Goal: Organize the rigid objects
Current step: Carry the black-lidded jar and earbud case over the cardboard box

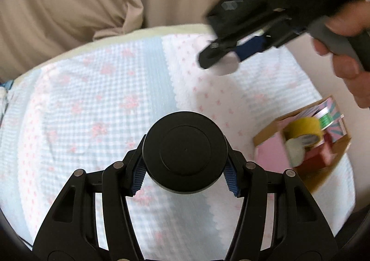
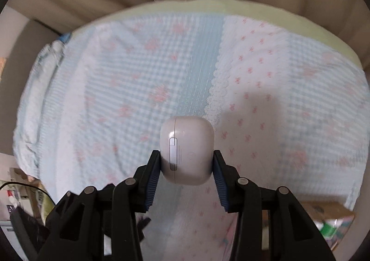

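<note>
My left gripper (image 1: 185,174) is shut on a round black jar (image 1: 185,151), held above the bed cover. My right gripper (image 2: 186,165) is shut on a white earbuds case (image 2: 186,149), also held above the cover. In the left wrist view the right gripper (image 1: 219,59) shows at upper right, blurred, with the white case (image 1: 226,65) between its fingers. A cardboard box (image 1: 268,134) sits at the right on the bed and holds a yellow tape roll (image 1: 305,130), a green ribbon spool (image 1: 325,119), a red box (image 1: 316,158) and a pink item (image 1: 270,157).
The bed has a blue-and-white checked cover with pink flowers (image 1: 104,110). Beige curtains (image 1: 57,7) hang behind the bed. The box corner (image 2: 328,212) shows at lower right in the right wrist view. Clutter and a cable (image 2: 20,194) lie at lower left off the bed.
</note>
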{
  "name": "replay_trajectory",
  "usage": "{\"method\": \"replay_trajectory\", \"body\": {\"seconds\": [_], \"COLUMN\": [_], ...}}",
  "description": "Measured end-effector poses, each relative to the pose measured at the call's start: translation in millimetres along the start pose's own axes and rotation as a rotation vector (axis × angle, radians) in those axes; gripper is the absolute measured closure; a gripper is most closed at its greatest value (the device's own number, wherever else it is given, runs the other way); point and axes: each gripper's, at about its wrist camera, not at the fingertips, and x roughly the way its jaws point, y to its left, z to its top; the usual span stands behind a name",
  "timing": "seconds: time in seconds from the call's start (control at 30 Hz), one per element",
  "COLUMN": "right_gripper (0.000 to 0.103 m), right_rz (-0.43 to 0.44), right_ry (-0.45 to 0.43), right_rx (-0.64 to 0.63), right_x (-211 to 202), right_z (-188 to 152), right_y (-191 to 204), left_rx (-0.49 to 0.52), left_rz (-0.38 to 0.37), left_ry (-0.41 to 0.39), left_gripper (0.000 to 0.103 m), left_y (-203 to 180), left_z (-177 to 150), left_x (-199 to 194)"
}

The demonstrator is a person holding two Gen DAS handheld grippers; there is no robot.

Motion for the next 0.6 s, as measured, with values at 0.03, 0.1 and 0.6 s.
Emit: {"method": "replay_trajectory", "body": {"seconds": [0.03,0.1,0.6], "right_gripper": [0.062,0.062,0.062], "right_rz": [0.005,0.016,-0.062], "right_ry": [-0.011,-0.038,-0.125], "right_rx": [0.002,-0.005,0.084], "right_x": [-15,-49,-190], "right_z": [-5,-20,-160], "right_y": [-3,-10,-139], "left_rx": [0.001,0.010,0.053], "left_rz": [0.000,0.004,-0.095], "left_ry": [-0.007,-0.018,0.000], "left_gripper": [0.050,0.050,0.050], "left_y": [-5,-16,-166], "left_z": [3,10,10], "left_x": [-12,-31,-82]}}
